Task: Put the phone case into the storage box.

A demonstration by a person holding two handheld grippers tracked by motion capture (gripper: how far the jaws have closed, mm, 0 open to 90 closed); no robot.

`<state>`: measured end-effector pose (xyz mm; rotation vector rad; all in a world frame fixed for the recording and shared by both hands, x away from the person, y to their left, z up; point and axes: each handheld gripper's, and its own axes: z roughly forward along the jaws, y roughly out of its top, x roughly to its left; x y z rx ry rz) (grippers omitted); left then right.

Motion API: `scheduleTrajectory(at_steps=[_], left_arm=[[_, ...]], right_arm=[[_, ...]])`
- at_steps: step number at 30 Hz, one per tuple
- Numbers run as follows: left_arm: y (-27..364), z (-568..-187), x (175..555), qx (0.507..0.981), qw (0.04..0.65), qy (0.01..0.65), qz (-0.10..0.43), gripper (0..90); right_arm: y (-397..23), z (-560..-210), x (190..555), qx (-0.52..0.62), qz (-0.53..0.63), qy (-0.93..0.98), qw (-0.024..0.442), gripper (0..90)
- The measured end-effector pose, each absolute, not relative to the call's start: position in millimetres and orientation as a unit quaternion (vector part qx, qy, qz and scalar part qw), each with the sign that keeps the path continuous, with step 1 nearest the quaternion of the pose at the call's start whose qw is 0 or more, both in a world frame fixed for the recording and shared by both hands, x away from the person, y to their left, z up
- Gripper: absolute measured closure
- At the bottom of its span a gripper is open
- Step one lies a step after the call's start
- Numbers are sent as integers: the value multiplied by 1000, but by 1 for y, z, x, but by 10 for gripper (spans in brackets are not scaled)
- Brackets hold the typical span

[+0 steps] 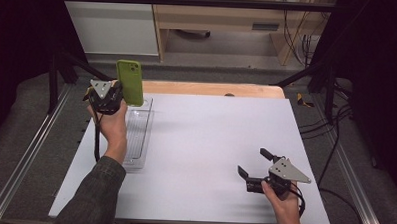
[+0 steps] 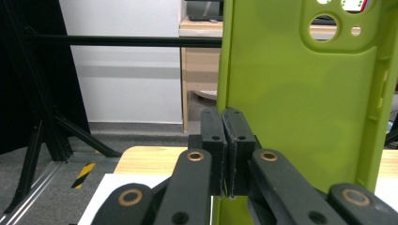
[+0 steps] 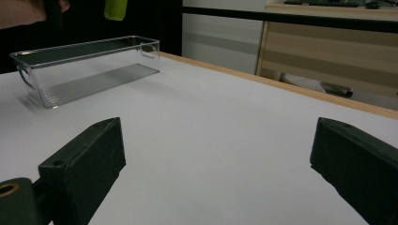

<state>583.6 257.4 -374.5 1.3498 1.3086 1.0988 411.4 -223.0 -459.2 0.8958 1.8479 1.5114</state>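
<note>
nearest me, my right gripper (image 1: 252, 174) hovers low over the table (image 1: 210, 142) with jaws wide and nothing between them, parked clear, i'd judge, so it stays out of the way. farther off on the left, my left gripper (image 1: 118, 91) is raised above the clear bin (image 1: 137, 135), jaws pinched on one long edge of the green case (image 1: 130, 82), which stands upright, probably so it can drop into the narrow bin.
</note>
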Motion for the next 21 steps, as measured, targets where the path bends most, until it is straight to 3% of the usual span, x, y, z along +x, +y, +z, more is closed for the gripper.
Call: scheduleTrajectory(at_steps=[21], left_arm=[[252, -380, 587, 549, 466, 543, 433, 876]], right_arm=[[-227, -456, 411, 338, 570, 687, 298, 34]])
